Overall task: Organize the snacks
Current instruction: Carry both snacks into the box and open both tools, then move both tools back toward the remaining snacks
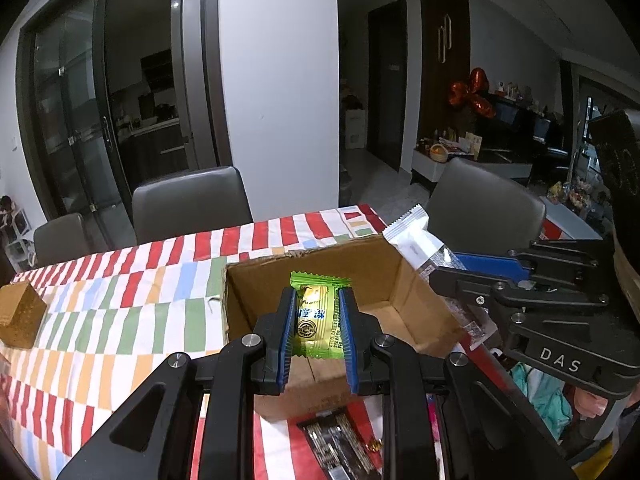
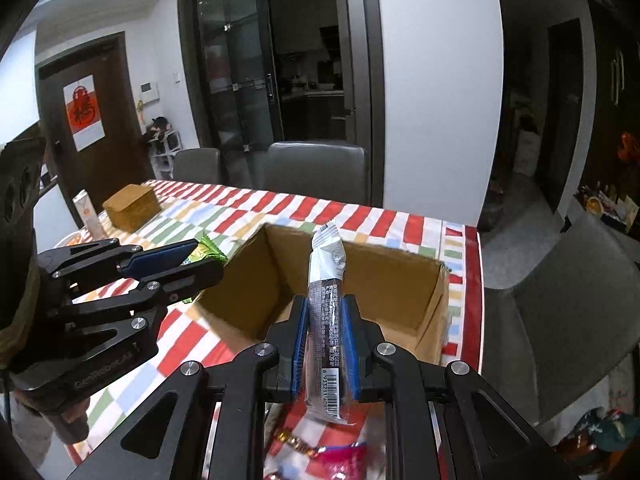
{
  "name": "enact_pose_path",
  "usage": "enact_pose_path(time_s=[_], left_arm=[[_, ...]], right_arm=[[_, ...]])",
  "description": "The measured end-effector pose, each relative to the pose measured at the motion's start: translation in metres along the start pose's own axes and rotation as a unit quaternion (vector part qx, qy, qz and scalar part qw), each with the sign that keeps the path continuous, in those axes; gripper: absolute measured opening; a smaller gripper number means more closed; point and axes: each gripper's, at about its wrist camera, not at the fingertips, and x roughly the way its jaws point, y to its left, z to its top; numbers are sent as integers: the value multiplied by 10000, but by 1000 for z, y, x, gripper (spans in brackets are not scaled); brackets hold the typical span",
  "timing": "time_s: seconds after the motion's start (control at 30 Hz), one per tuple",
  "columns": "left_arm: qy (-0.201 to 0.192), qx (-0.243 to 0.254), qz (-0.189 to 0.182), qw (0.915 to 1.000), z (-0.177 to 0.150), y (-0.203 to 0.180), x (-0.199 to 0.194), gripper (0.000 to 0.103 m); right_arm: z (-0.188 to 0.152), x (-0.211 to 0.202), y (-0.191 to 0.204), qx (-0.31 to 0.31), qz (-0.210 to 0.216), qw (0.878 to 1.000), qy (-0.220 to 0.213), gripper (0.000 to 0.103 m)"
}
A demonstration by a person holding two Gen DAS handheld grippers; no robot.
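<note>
An open cardboard box [image 1: 384, 264] stands on the striped tablecloth; it also shows in the right wrist view [image 2: 384, 272]. My left gripper [image 1: 318, 300] is shut on a green and yellow snack packet [image 1: 316, 316], held over the box's near side. It shows from the side in the right wrist view [image 2: 200, 264]. My right gripper [image 2: 324, 312] is shut on a long white and grey snack packet [image 2: 326, 292], upright above the box's near rim. In the left wrist view the right gripper [image 1: 444, 268] comes in from the right with the white packet [image 1: 416, 240] over the box's right wall.
A small brown box [image 1: 18, 314] sits far left on the table, also in the right wrist view [image 2: 132, 206] beside a white carton [image 2: 90, 216]. Loose snack packets [image 2: 320, 452] lie on the near table edge. Grey chairs [image 1: 192, 204] stand beyond and right of the table.
</note>
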Motion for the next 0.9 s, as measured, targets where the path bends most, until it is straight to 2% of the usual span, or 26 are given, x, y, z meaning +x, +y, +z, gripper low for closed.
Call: enact_pose_path(time_s=[0.23, 0.27, 0.3, 0.33, 0.4, 0.7, 0.9], left_arm=[[137, -83, 122, 9998, 6, 6, 35, 25], [147, -56, 193, 9997, 6, 6, 39, 28], [170, -18, 258, 9995, 5, 6, 40, 39], [151, -4, 316, 9994, 2, 6, 39, 42], [125, -3, 380, 9992, -2, 6, 35, 43], [320, -81, 399, 9987, -23, -4, 4, 51], [198, 33, 414, 9989, -32, -18, -27, 58]], right_arm=[[7, 30, -15, 85, -119, 9999, 51, 18], [7, 33, -17, 89, -155, 9998, 34, 18], [7, 34, -18, 93, -223, 9997, -6, 20], [6, 36, -18, 80, -340, 9994, -25, 32], [4, 36, -19, 34, -572, 9983, -49, 43], [-17, 14, -10, -125, -656, 9977, 102, 43], [-33, -11, -1, -152, -546, 9983, 166, 44]])
